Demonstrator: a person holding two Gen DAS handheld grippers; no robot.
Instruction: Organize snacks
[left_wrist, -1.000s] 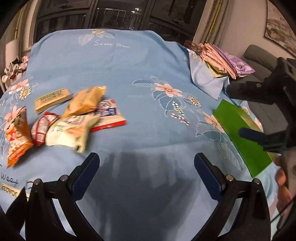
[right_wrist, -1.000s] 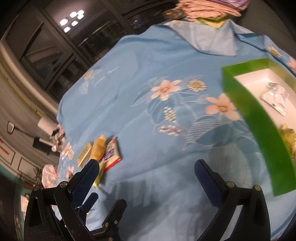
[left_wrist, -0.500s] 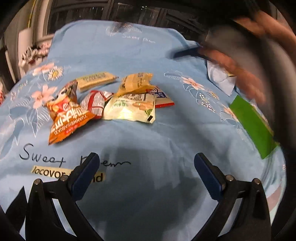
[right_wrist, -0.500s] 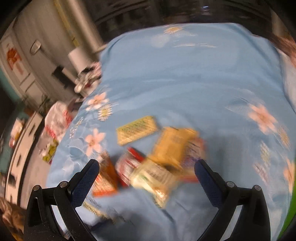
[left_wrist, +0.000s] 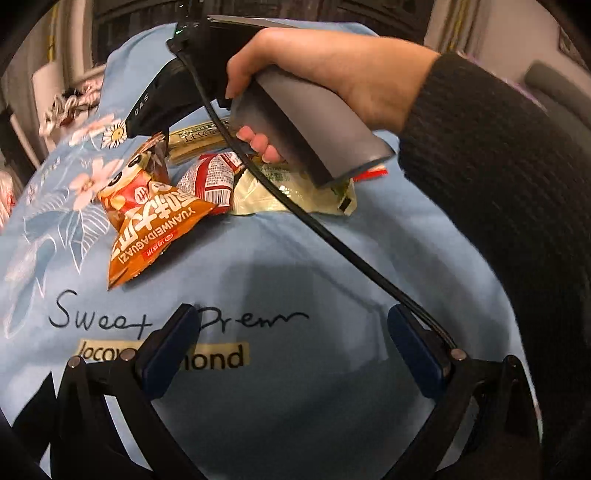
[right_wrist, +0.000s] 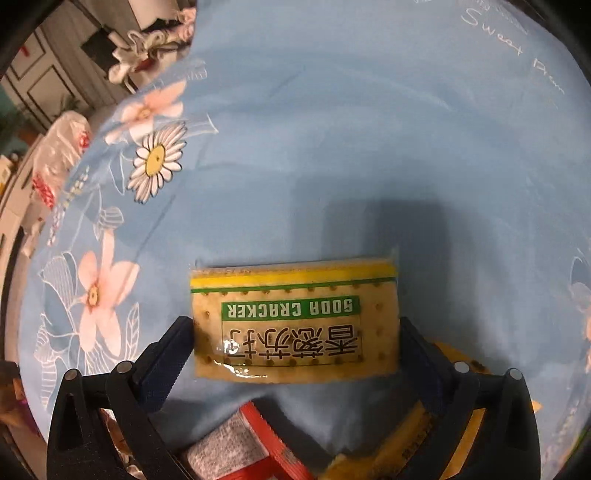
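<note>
A soda cracker pack (right_wrist: 295, 317) lies flat on the blue floral sheet (right_wrist: 332, 129). My right gripper (right_wrist: 295, 332) is open, one finger at each short end of the pack, and I cannot tell if they touch it. A red packet (right_wrist: 255, 446) and a yellow packet (right_wrist: 424, 424) lie just under the gripper. In the left wrist view the pile shows an orange packet (left_wrist: 147, 218), a red-white packet (left_wrist: 212, 177), a pale green packet (left_wrist: 288, 188) and the cracker pack (left_wrist: 199, 138). My left gripper (left_wrist: 293, 332) hangs open and empty short of the pile.
A hand (left_wrist: 332, 62) and dark sleeve (left_wrist: 498, 184) holding the right gripper's grey handle (left_wrist: 303, 122) fill the upper right. Its black cable (left_wrist: 332, 240) runs across the sheet past my left gripper's right finger. Bags and furniture (right_wrist: 62, 147) stand off the sheet's left edge.
My right gripper swung from the green box side to the snack pile and came down around the cracker pack. The left gripper turned toward the pile. Both stayed open.
</note>
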